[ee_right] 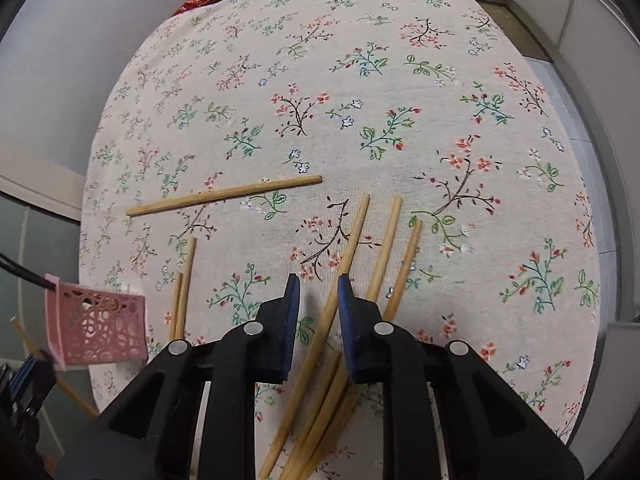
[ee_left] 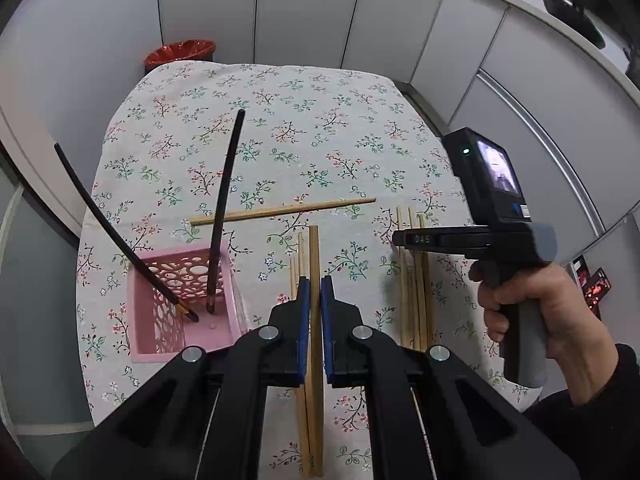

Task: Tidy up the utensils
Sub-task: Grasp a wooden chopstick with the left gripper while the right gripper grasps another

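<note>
On floral-cloth surface (ee_left: 280, 128): left tongs (ee_left: 315, 296) nearly closed, blue pads either side of a bamboo chopstick (ee_left: 315, 256); actual contact cannot be told. Thinner sticks lie just beside it. Pink perforated holder (ee_left: 176, 304) at left holds two black chopsticks (ee_left: 224, 208), leaning. One bamboo stick (ee_left: 280, 211) lies crosswise beyond. Right tongs (ee_right: 319, 300) partly open, straddling one stick of a fanned bundle (ee_right: 344, 264), not gripping.
</note>
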Available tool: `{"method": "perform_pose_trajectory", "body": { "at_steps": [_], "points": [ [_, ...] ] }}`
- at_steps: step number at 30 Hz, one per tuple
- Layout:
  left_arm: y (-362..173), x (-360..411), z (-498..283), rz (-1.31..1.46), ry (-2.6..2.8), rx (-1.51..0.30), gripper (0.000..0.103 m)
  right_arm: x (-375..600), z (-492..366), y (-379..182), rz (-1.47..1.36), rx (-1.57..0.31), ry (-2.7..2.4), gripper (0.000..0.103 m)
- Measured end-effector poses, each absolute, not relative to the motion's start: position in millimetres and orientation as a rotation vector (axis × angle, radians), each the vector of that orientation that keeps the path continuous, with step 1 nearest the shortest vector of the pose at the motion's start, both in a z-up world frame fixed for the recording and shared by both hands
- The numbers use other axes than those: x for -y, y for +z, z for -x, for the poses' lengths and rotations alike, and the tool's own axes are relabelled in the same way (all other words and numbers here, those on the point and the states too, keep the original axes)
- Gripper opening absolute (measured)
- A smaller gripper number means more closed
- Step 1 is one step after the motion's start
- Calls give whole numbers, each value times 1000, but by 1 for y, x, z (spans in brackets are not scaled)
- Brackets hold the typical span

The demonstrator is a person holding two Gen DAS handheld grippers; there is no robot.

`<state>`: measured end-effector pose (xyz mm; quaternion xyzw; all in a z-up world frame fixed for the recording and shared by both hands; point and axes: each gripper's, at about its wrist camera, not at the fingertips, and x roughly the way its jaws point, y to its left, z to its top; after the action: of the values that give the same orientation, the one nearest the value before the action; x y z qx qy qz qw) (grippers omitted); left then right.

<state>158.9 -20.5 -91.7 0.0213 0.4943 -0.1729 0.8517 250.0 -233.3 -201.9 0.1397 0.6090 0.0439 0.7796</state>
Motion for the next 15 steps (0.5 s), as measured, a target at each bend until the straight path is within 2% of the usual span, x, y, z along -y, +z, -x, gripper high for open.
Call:
{"method": "perform_pose_trajectory", "body": {
  "at_steps": [8,15],
  "points": [
    [-92,18,-153,-49,-369,-1034,6,221,-258,-214,-184,-1322,-23,8],
    [-75,10,-141,-38,-383,-986,6,222,-252,-204,-245,-1294,29,6]
  ]
}}
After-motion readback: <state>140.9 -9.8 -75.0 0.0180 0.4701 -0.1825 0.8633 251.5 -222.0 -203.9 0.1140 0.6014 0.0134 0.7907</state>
